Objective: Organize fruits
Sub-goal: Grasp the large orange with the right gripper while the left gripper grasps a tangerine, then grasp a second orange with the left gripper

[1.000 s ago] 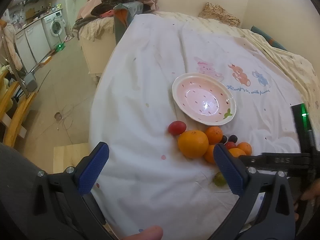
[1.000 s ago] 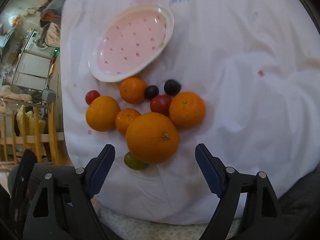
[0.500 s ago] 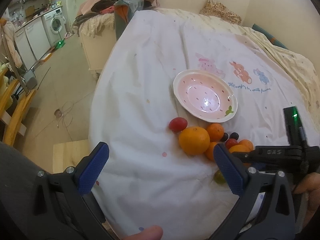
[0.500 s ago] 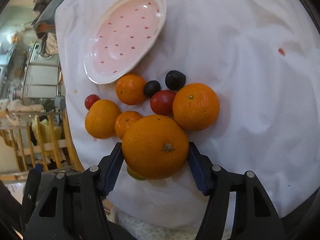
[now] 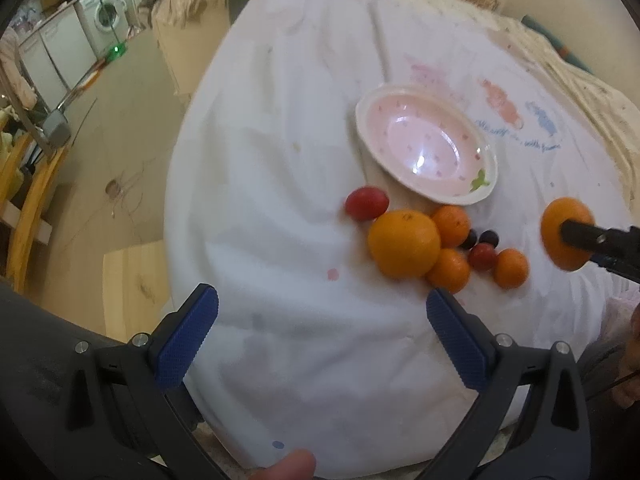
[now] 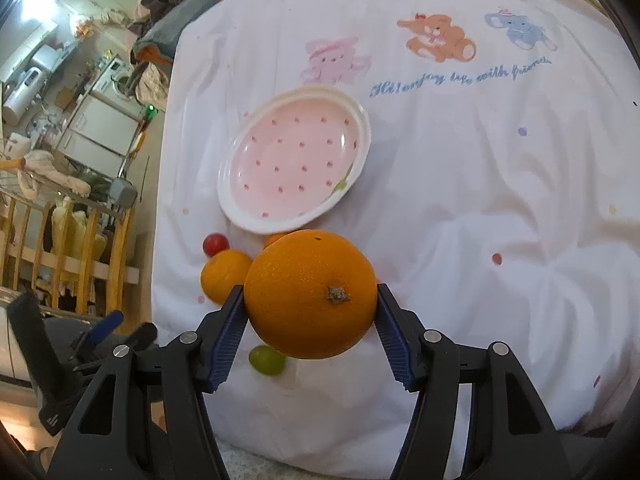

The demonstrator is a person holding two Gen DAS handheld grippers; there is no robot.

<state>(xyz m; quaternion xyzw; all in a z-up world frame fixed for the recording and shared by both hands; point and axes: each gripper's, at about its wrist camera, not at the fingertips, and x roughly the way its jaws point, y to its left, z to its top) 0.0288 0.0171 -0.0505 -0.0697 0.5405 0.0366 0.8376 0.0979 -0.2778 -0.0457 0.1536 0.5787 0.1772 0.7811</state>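
Squeezing the big round orange (image 6: 311,294) between its two blue ribbed pads (image 6: 228,330), my right gripper (image 6: 310,334) holds it up in the air, just in front of the pink dotted plate with the white rim (image 6: 362,120). My left gripper (image 5: 322,336) is wide open and holds nothing. I think the orange could slip, because it is round and smooth. It could drop on the small fruits (image 5: 450,270) and the green grape (image 6: 267,360) lying on the white sheet (image 6: 500,184), and send them rolling off.
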